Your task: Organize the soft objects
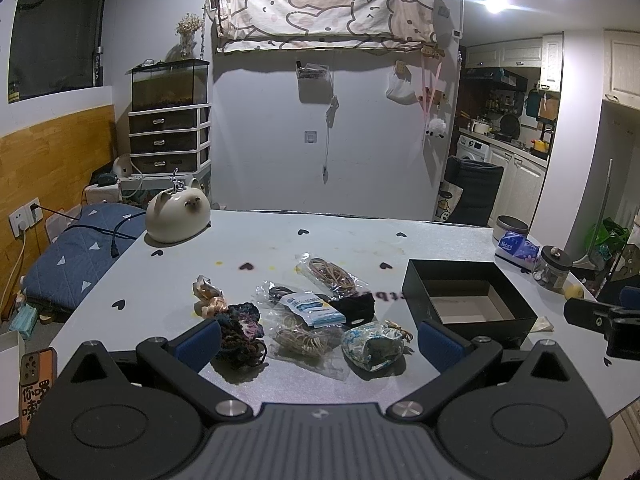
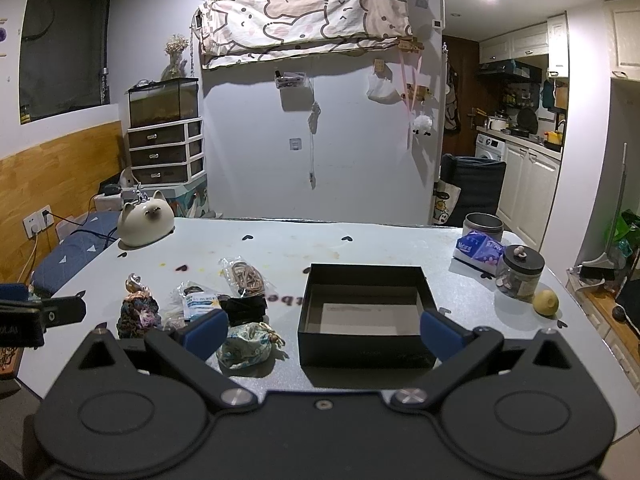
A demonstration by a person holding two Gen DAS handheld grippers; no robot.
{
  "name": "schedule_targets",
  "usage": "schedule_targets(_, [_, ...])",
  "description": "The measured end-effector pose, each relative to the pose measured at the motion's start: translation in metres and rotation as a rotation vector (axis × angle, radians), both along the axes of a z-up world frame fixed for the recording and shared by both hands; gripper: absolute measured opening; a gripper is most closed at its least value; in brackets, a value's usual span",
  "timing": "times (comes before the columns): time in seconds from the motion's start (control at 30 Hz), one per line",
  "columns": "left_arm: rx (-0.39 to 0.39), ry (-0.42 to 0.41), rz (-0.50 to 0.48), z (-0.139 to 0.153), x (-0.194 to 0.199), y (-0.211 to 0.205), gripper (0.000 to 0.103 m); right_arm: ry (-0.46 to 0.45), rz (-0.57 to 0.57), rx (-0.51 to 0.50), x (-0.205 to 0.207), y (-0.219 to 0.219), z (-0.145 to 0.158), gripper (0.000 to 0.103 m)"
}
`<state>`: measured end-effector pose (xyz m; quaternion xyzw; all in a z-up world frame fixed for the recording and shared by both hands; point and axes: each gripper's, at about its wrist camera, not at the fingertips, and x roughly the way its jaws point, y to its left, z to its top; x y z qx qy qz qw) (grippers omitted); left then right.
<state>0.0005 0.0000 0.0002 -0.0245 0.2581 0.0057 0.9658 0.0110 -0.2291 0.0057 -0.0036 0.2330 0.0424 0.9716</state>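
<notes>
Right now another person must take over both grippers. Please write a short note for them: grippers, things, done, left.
Left gripper: open, holding nothing, over the pile.
Right gripper: open, holding nothing, before the open black cardboard box.
Box is empty.
On the table, left of the box: blue-white fabric pouch, dark crocheted scrunchie, black cloth band, bagged hair ties.
Done: nothing. Left: all soft things, presumably into the box.

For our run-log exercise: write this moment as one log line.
left gripper: open, empty | right gripper: open, empty | black box: empty | soft items: on table, left of box
</notes>
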Motion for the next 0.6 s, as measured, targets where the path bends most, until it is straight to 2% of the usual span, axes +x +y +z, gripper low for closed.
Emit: schedule_targets(0.6, [0.000,0.001,0.000,-0.0001,0.0001,-0.0001,0.103,0.001,0.001,0.001,0.0008,-0.0013,0.0003,0.103])
